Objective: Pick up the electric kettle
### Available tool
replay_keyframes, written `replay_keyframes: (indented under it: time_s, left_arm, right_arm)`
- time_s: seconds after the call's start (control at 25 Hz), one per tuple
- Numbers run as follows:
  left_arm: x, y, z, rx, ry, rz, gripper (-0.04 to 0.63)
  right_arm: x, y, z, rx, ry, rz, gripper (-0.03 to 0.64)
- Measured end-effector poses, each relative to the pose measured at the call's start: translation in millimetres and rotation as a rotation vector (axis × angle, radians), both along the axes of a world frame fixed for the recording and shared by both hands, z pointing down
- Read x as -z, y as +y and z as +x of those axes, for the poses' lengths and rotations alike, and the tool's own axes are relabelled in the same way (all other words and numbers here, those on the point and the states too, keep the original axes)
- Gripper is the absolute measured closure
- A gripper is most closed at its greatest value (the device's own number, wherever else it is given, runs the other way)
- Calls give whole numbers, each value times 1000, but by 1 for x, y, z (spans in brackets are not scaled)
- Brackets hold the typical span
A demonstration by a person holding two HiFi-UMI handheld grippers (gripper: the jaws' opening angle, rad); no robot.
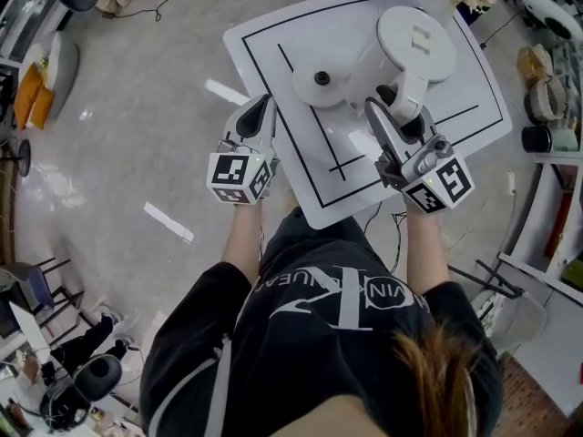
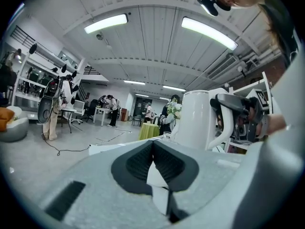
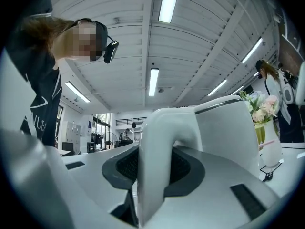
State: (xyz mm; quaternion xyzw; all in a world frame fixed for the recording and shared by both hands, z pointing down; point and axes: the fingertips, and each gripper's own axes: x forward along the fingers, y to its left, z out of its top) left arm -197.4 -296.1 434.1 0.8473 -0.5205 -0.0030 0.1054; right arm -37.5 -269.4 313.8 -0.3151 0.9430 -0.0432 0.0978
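the kettle (image 1: 414, 44) is white all over, with a smooth, slightly tapering body and a flat round lid (image 1: 421, 36) that carries a small raised tab. in the right gripper view a thin dark seam runs under the lid. its handle (image 1: 407, 89) is a thick white loop joined to the body at the top and curving down the side.

the kettle is over the far right part of the white table (image 1: 273, 44), which is marked with black lines. it is off its base (image 1: 321, 78), a round white disc with a dark centre, which lies just to the kettle's left in the head view. whether the kettle's bottom touches the table cannot be made out.

the right gripper (image 1: 398, 112) pinches the handle: in its own view the white loop stands upright between the two dark ribbed pads (image 3: 188, 163), which press on it from both sides.

the left gripper (image 1: 262, 107) is at the table's near left edge, well apart from the kettle. its jaws are pressed together with nothing between them, and the kettle shows to the right in its view.
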Motion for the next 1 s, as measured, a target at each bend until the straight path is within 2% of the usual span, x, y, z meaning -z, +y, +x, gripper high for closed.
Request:
replay_keyframes:
  time_s: [0.36, 1.0]
  left_arm:
    - [16, -1, 1, 4, -7, 18, 584]
    - [45, -3, -18, 46, -16, 51, 584]
  right_arm:
    - [3, 8, 34, -81, 4, -4, 503]
    - [15, 6, 60, -161, 8, -3, 503]
